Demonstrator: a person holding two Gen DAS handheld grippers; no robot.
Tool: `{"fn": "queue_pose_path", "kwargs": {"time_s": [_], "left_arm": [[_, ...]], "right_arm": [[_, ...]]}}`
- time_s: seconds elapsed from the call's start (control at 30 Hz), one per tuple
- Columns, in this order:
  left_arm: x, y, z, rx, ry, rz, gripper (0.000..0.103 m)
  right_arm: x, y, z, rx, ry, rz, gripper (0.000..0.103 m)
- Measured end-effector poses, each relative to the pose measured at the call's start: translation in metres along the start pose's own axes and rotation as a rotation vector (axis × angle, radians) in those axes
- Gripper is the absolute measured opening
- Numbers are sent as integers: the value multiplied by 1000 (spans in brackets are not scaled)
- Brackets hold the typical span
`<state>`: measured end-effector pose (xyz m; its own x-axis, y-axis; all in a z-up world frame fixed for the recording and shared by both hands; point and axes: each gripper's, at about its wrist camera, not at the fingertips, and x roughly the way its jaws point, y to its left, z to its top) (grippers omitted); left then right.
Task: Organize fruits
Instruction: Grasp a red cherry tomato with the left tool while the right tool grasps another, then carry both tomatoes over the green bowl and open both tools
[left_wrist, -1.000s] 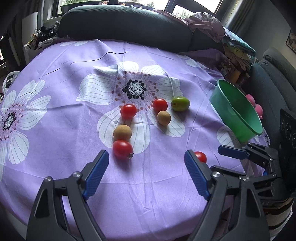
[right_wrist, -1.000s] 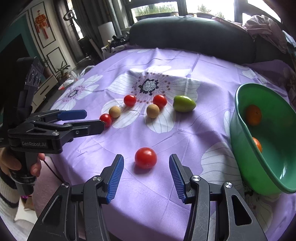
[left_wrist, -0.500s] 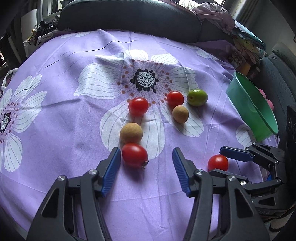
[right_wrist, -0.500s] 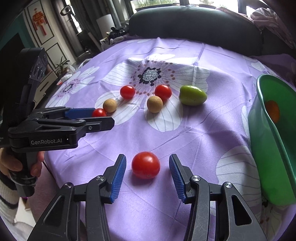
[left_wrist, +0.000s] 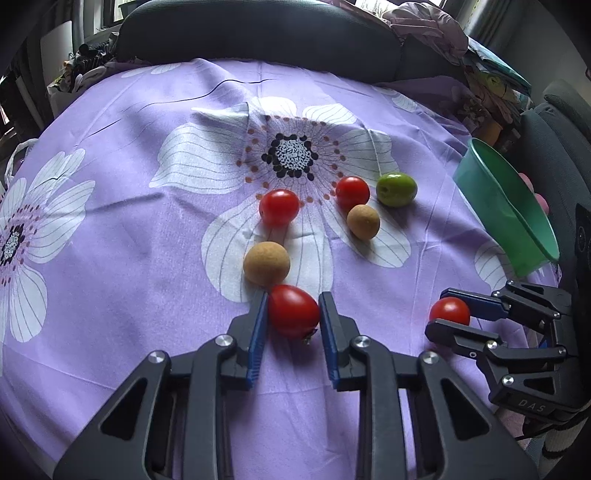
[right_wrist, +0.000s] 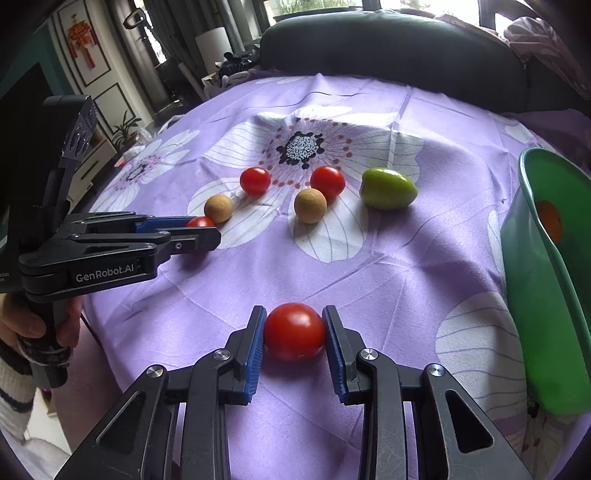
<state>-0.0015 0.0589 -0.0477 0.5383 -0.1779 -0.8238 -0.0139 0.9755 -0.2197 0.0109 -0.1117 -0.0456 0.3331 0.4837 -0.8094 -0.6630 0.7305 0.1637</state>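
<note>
My left gripper (left_wrist: 292, 301) is shut on a red tomato (left_wrist: 293, 311) that rests on the purple flowered cloth (left_wrist: 129, 221). My right gripper (right_wrist: 294, 314) is shut on another red tomato (right_wrist: 294, 331), also on the cloth; it shows in the left wrist view (left_wrist: 449, 311) too. Two more red tomatoes (left_wrist: 279, 206) (left_wrist: 352, 192), two tan round fruits (left_wrist: 266, 263) (left_wrist: 363, 221) and a green fruit (left_wrist: 396, 189) lie behind on the white flower print. A green bowl (right_wrist: 532, 295) at the right holds an orange fruit (right_wrist: 549, 224).
A dark sofa back (left_wrist: 258, 33) runs behind the table. Clothes and clutter (left_wrist: 480, 74) lie at the back right. A grey chair (left_wrist: 554, 140) stands beyond the bowl. A hand (right_wrist: 37, 325) holds the left gripper at the table's left edge.
Both grippers moved forward and closed: the left one onto the near red tomato, the right one onto the lone tomato near the front edge.
</note>
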Motion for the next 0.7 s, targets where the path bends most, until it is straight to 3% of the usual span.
{"fn": "queue_pose_path", "kwargs": {"time_s": [0.3, 0.43, 0.53, 0.7], "left_arm": [[-16, -37, 11, 64, -30, -99, 23], [-10, -49, 13, 111, -30, -68, 24], [4, -45, 13, 114, -3, -20, 29], [13, -44, 9, 120, 41, -38, 40]], "right_arm": [[-29, -14, 0, 35, -73, -6, 33], [-40, -23, 0, 52, -102, -21, 33], [-41, -28, -3, 66, -105, -19, 33], [-42, -29, -5, 69, -107, -10, 33]]}}
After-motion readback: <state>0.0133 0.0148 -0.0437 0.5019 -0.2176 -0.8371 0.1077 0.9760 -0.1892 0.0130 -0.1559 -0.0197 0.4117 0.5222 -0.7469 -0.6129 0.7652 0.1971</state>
